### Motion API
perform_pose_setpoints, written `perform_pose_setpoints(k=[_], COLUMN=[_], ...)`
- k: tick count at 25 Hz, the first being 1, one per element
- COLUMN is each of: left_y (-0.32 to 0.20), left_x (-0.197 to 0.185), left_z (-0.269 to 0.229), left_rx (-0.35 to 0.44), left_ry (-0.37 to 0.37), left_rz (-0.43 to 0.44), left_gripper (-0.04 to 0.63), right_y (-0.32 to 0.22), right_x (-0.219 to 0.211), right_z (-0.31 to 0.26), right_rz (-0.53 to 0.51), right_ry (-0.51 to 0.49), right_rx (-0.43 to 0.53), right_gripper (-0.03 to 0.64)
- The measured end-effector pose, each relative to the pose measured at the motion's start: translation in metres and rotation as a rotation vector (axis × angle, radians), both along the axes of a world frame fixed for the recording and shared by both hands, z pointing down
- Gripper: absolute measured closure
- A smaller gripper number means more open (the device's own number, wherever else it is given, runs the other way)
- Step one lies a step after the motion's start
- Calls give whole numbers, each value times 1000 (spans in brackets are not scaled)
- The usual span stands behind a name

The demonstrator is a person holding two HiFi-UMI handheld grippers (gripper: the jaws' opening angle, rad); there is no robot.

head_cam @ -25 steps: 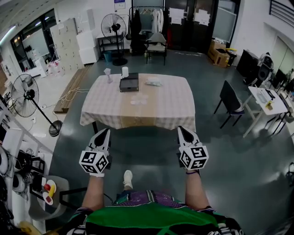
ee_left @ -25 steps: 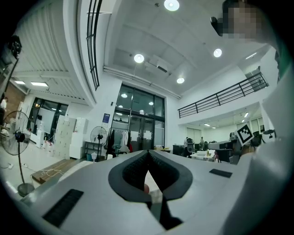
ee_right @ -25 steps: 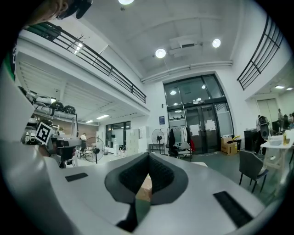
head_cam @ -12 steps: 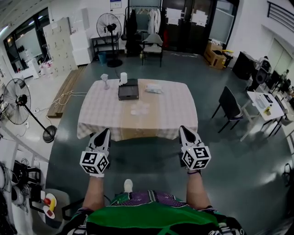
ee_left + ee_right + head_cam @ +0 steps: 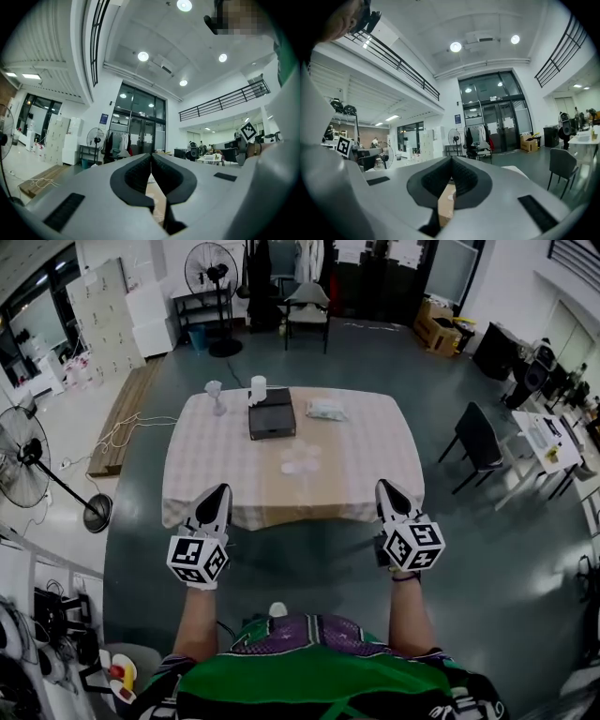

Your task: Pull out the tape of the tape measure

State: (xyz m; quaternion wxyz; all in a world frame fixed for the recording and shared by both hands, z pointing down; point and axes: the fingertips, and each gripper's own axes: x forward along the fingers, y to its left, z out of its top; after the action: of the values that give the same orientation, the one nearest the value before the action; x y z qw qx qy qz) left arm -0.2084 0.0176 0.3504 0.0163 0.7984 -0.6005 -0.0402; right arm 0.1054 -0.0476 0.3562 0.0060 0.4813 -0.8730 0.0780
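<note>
I can't pick out the tape measure with any certainty. If it is here, it is among the few small things on the table. It could be inside or behind the dark box at the far side, or it could be the pale, flat thing near the middle, but that is too small to tell. A white cup stands just beside the box on the far left, and a pale packet lies to the box's right.

The checked cloth hangs over the near edge, and both tools stop at that edge without reaching over the top. The left gripper and right gripper are held level and wide apart, one toward each near corner, pointing across the table. That looks like a carrying pose for walking up, not a reach. Both pairs of jaws are clenched together with nothing between the pads, which makes sense with nothing yet to take.

I'd say the task hasn't begun. One gripper will probably hold the case while the other draws the tape. A black chair stands well apart to the right.
</note>
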Motion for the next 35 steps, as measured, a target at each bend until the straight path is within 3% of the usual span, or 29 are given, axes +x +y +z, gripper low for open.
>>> perform_pose_setpoints(k=[9,24,28,29,31,35], left_y=[-75,-160,-174,-178,-188,-215], left_x=[-28,40,55,58,62,60], left_z=[28,9,13,15,20,31], left_rx=[-45,-46,-60,-65,-77,-94], left_ry=[14,-1,-11,-16,-29,-49], left_rz=[71,38,65,78,106,144], left_gripper=[569,564,474,454,419,410], right_y=[-55,-158,-172,-176,-183,-201], right_x=[-44,-2,-6,-8,-14,-23], right_z=[16,-5,-4,-3,0,6], right_rz=[26,-49,-79,-90,-113,-109], right_ry=[6,13,22,21,24,48], right_rx=[-4,52,67,65,56,52], right_gripper=[611,609,611,584,455,414])
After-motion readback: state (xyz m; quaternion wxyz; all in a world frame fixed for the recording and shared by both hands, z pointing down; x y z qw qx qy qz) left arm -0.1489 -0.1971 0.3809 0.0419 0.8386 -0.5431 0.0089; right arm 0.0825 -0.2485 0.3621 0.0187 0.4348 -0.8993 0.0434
